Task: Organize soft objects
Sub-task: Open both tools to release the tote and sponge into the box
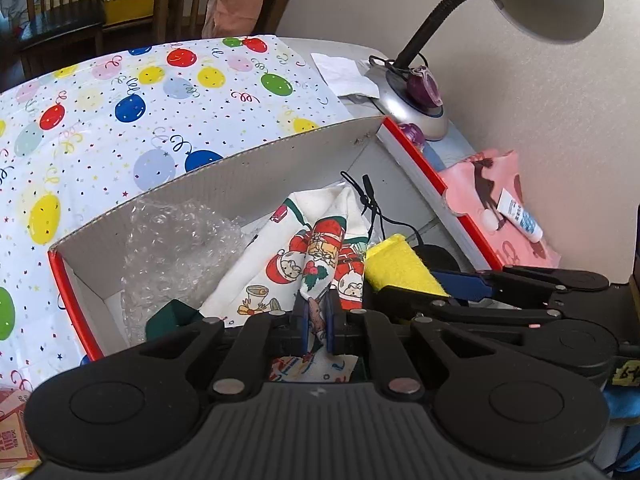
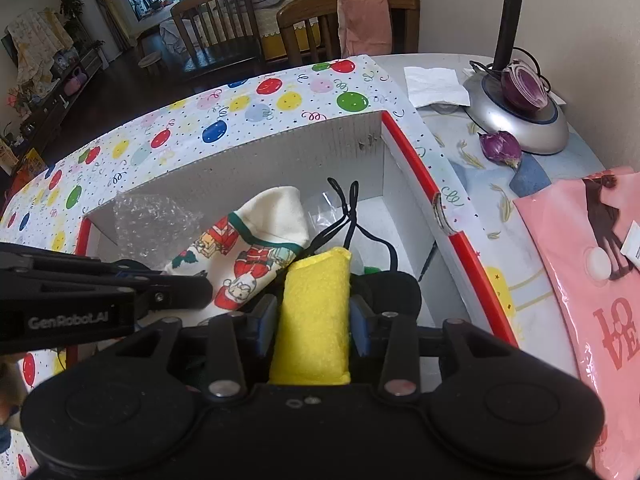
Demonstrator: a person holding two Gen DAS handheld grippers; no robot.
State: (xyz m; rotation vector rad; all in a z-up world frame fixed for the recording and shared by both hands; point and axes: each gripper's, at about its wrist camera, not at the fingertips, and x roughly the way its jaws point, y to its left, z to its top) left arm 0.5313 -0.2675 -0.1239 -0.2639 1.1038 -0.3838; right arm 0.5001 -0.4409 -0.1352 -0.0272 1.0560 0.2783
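An open white box with red edges stands on the balloon tablecloth. My left gripper is shut on a fold of the Santa-print cloth, which drapes into the box; the cloth also shows in the right wrist view. My right gripper is shut on a yellow sponge-like pad and holds it over the box's near right side; it appears in the left wrist view too. Bubble wrap and a black corded item lie inside the box.
A silver desk lamp with a purple onion half on its base stands at the back right by the wall. A pink bag, a white tube, a paper napkin and wooden chairs are around.
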